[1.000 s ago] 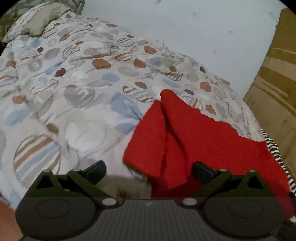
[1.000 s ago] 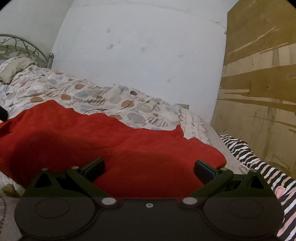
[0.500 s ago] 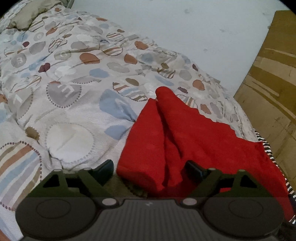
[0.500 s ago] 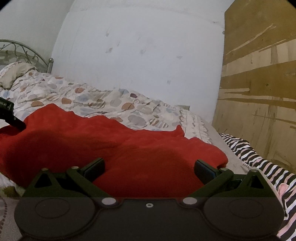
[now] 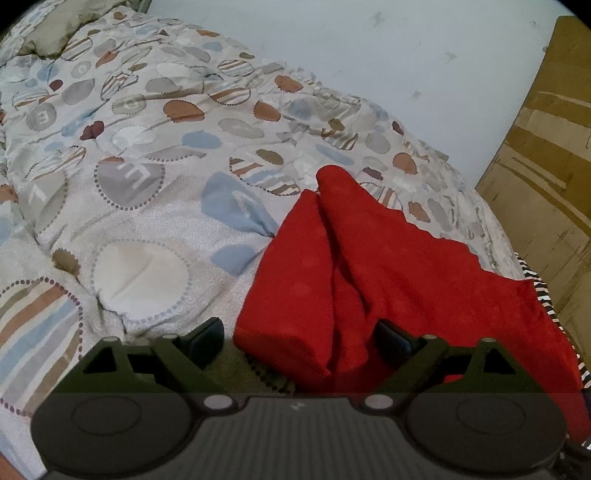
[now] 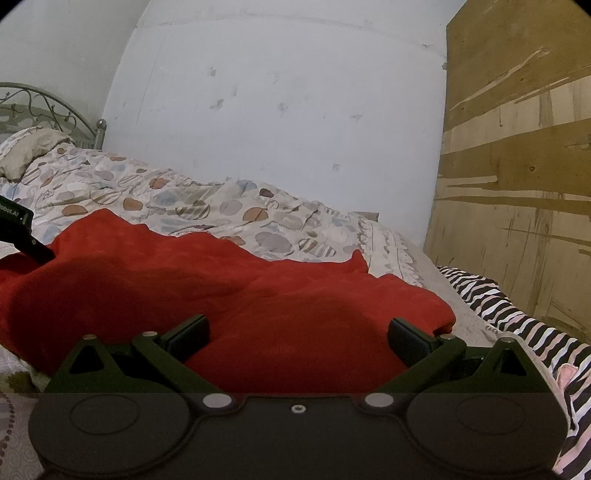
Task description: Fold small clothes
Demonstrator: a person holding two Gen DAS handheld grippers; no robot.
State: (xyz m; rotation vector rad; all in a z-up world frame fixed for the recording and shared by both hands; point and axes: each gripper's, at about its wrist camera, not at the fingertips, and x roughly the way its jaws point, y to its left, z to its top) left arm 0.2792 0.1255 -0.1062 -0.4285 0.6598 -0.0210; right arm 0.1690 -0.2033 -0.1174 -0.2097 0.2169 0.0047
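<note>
A red cloth (image 5: 388, 273) lies on the patterned bedspread (image 5: 147, 177), with its left part folded over into a thick ridge. My left gripper (image 5: 299, 338) is open, its jaws wide apart around the near folded corner of the cloth. In the right wrist view the red cloth (image 6: 240, 291) spreads flat across the bed. My right gripper (image 6: 299, 336) is open just above the cloth's near edge, holding nothing. Part of the left gripper (image 6: 22, 236) shows at the far left over the cloth.
A striped black-and-white garment (image 6: 517, 321) lies at the bed's right edge. A wooden board (image 6: 517, 184) stands on the right against the white wall (image 6: 277, 110). A pillow (image 5: 55, 33) and metal headboard (image 6: 44, 107) are at the far left.
My left gripper has moved forward and right, so the cloth's folded corner now sits between its jaws. My right gripper has barely moved.
</note>
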